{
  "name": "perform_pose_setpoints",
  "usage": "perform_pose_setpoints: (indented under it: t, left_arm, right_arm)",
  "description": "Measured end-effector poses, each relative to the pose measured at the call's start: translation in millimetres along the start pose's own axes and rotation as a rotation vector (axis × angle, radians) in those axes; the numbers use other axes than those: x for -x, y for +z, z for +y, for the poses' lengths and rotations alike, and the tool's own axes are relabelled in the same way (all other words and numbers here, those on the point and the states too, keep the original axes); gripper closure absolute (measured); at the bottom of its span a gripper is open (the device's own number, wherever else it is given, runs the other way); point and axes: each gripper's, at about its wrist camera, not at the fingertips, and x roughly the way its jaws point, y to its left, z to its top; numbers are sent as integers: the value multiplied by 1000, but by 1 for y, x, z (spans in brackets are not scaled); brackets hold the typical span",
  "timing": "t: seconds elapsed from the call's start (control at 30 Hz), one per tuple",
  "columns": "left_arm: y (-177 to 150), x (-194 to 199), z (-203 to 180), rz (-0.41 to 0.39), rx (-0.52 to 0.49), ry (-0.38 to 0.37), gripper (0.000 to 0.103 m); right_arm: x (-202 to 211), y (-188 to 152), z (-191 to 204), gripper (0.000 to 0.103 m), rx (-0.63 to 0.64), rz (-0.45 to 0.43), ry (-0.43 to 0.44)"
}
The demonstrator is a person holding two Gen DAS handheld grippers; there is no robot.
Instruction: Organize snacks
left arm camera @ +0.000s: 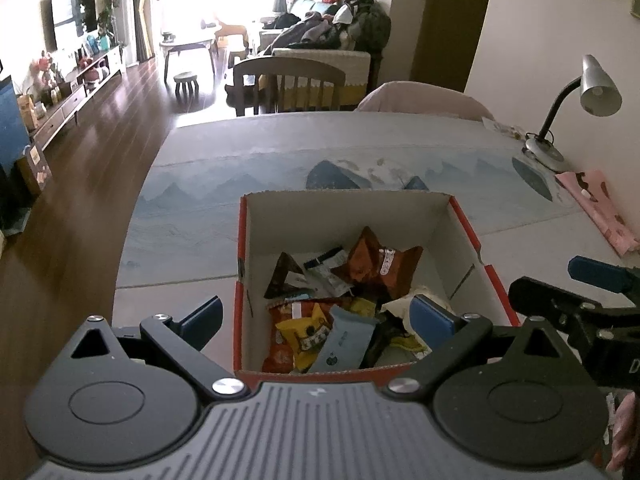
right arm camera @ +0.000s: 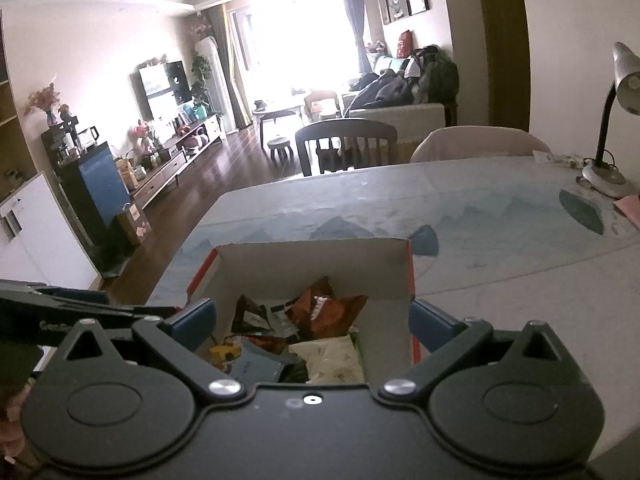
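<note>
An open cardboard box (left arm camera: pixel 348 216) with red outer sides stands on the table and holds several snack packets: an orange-brown bag (left arm camera: pixel 378 266), a yellow packet (left arm camera: pixel 306 330), a light blue packet (left arm camera: pixel 342 340). My left gripper (left arm camera: pixel 320 316) hovers over the box's near edge, open, nothing between its blue pads (left arm camera: pixel 430 320). The right gripper (left arm camera: pixel 580 308) shows at the right edge of that view. In the right wrist view the same box (right arm camera: pixel 316 256) lies below my right gripper (right arm camera: pixel 314 324), open and empty, above the orange-brown bag (right arm camera: pixel 320 308) and a pale bag (right arm camera: pixel 336 356).
The table (left arm camera: pixel 280 168) carries a blue mountain-print cloth. A desk lamp (left arm camera: pixel 576 112) and a pink cloth (left arm camera: pixel 600 204) sit at its far right. Two chairs (left arm camera: pixel 288 80) stand behind the table. Wooden floor drops off to the left.
</note>
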Motion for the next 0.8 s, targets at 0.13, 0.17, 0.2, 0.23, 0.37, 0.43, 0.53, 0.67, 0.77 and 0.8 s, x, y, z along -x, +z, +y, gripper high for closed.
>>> perform_pose_setpoints:
  t: [0.13, 0.17, 0.2, 0.23, 0.37, 0.43, 0.53, 0.67, 0.77, 0.8]
  left_arm:
    - [-2, -1, 1, 16, 6, -10, 3]
    - [-3, -2, 1, 19, 4, -12, 3]
    - [-4, -2, 1, 21, 3, -12, 3]
    - [-5, -1, 1, 22, 1, -14, 3]
    - [-6, 1, 1, 14, -2, -18, 3]
    - [-6, 3, 1, 5, -3, -19, 3]
    - [-7, 8, 1, -11, -3, -21, 3]
    - [-8, 13, 0, -24, -9, -11, 3]
    - [-9, 17, -1, -30, -12, -8, 3]
    - [-9, 18, -1, -32, -14, -8, 3]
  right_arm:
    - [-1, -1, 0, 0, -14, 9, -3]
    - [-1, -1, -1, 0, -26, 9, -7]
    - [0, -2, -2, 0, -33, 10, -12]
    - [0, -2, -3, 0, -40, 8, -18]
    - [2, -3, -4, 0, -60, -5, -36]
    - [2, -3, -3, 0, -58, -5, -37]
    - [3, -4, 0, 0, -51, 0, -38]
    - [4, -4, 1, 0, -43, 2, -31]
    - [4, -4, 1, 0, -46, 8, -36]
    - [4, -5, 1, 0, -48, 11, -38]
